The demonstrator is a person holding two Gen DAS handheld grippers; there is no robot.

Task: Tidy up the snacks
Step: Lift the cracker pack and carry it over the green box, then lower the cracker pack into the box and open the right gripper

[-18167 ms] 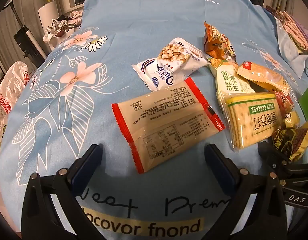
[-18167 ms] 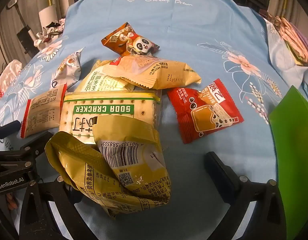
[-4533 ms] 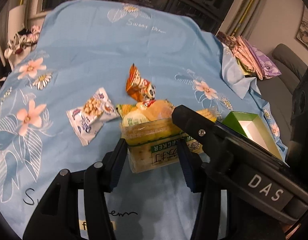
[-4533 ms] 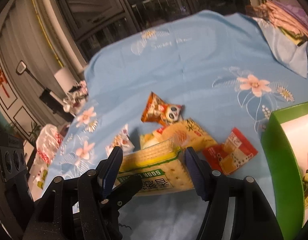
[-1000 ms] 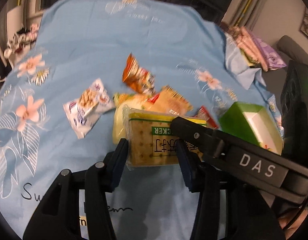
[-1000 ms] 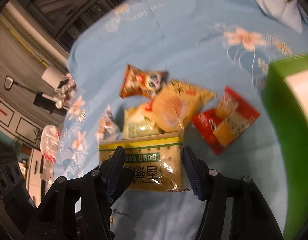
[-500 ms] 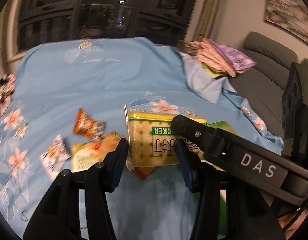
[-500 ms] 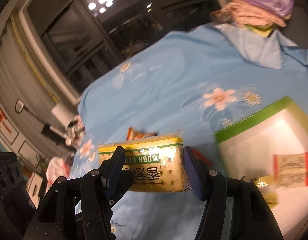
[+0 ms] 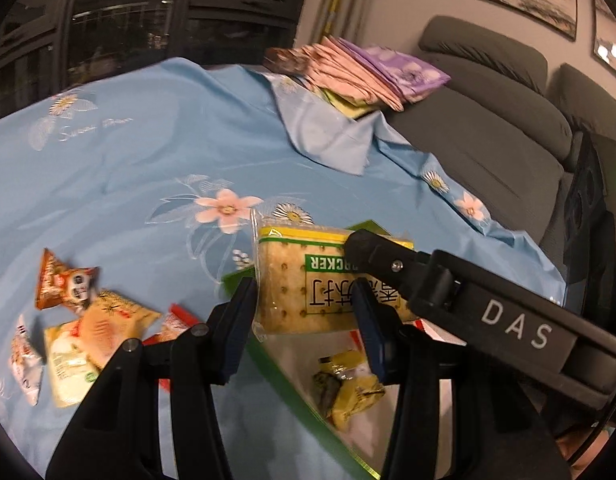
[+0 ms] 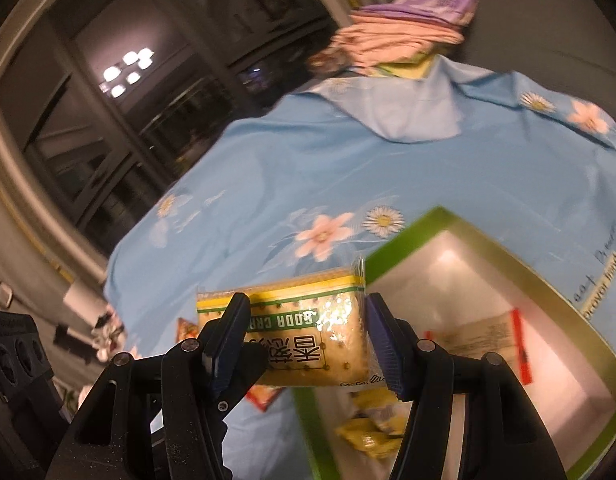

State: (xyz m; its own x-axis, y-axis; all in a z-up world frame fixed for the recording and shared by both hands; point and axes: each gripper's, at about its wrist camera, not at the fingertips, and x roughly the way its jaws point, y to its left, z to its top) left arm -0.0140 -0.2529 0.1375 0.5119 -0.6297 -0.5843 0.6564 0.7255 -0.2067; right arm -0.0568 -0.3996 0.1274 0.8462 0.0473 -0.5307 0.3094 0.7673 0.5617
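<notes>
We have the soda cracker pack [image 9: 308, 280] pinched between the fingers of both our left gripper [image 9: 304, 312] and right gripper [image 10: 308, 336], aloft above the green box [image 10: 460, 232] beyond our fingertips.

Dim warm indoor light, motion blur, fisheye-curved dark edges, glare on cracker pack [image 10: 340, 312]

surface: blue floral cloth [image 9: 148, 152] | on it: green box [image 10: 460, 224], loose snack packets [image 9: 88, 320] at left, folded fabrics [image 9: 360, 72] at far edge
</notes>
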